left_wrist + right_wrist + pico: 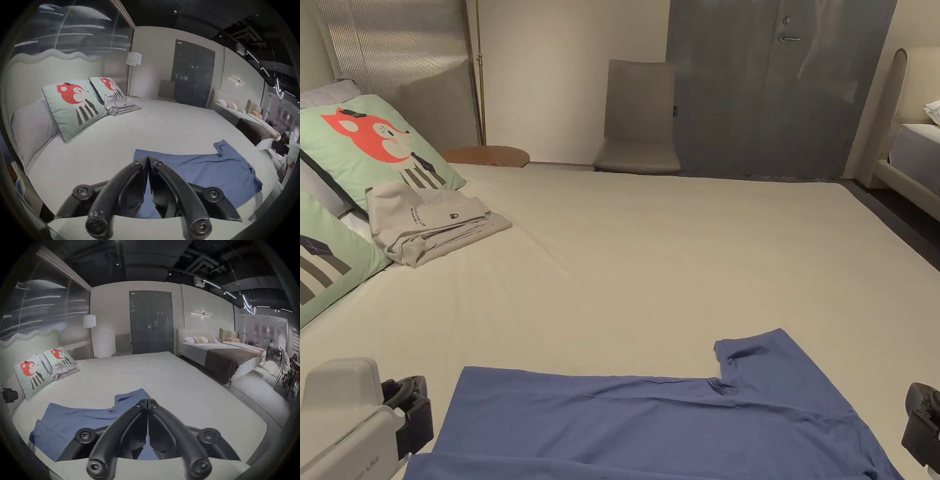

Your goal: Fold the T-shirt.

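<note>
While the blue T-shirt (650, 412) lies spread on the near part of the bed (675, 250), I judge the folding barely begun: 1 sleeve (765, 362) sticks out toward the far right, the body runs flat to my left, and a low ridge along its near left edge may be a first turn, though I cannot tell. A grey garment (428, 222) sits folded by the pillows (369, 144), well apart. My left gripper (148, 158) has its jaws pressed together, tips meeting, nothing between them, hovering over the shirt's left end. My right gripper (147, 400) is likewise closed on nothing, above the sleeve side.
</note>
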A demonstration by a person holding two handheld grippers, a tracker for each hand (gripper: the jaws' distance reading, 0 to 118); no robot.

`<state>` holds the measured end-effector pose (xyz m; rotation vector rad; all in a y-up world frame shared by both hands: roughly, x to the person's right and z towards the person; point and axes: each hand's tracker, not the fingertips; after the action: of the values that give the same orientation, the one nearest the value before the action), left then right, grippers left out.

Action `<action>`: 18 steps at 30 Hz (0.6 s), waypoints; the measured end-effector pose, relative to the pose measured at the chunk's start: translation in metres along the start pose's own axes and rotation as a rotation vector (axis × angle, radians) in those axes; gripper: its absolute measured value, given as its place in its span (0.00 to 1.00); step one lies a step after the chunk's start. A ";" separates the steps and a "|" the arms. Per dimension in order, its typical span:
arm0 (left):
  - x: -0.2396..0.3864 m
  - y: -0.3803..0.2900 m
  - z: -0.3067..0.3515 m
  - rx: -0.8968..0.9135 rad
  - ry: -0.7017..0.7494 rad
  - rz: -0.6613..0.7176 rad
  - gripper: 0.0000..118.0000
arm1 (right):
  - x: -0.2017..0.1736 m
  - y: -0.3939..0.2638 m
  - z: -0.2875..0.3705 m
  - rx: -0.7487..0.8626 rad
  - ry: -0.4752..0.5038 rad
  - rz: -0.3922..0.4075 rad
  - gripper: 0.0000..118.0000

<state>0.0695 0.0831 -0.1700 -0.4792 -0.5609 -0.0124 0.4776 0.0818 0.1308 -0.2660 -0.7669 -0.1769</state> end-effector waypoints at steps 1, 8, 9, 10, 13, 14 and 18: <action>-0.001 0.005 -0.008 -0.013 -0.003 -0.009 0.00 | -0.001 -0.001 -0.004 -0.010 -0.002 0.002 0.01; -0.016 0.046 -0.112 -0.249 -0.057 0.018 0.00 | -0.006 -0.006 -0.028 -0.059 0.002 -0.012 0.01; -0.018 0.049 -0.132 -0.291 -0.049 -0.002 0.02 | -0.007 -0.007 -0.032 -0.070 0.004 -0.007 0.01; -0.015 0.051 -0.148 -0.337 -0.044 -0.013 0.12 | -0.008 -0.009 -0.036 -0.083 0.005 0.002 0.01; -0.021 0.049 -0.201 -0.464 -0.019 -0.001 0.82 | -0.010 -0.014 -0.048 -0.113 0.000 0.006 0.01; -0.022 0.046 -0.214 -0.493 -0.011 0.004 0.88 | -0.010 -0.015 -0.051 -0.123 -0.001 0.005 0.01; -0.029 0.031 -0.258 -0.579 0.019 0.040 0.86 | -0.009 -0.023 -0.066 -0.168 -0.009 0.023 0.01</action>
<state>0.1803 -0.0059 -0.3894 -1.0522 -0.5249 -0.1438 0.5089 0.0411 0.0833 -0.4349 -0.7591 -0.2194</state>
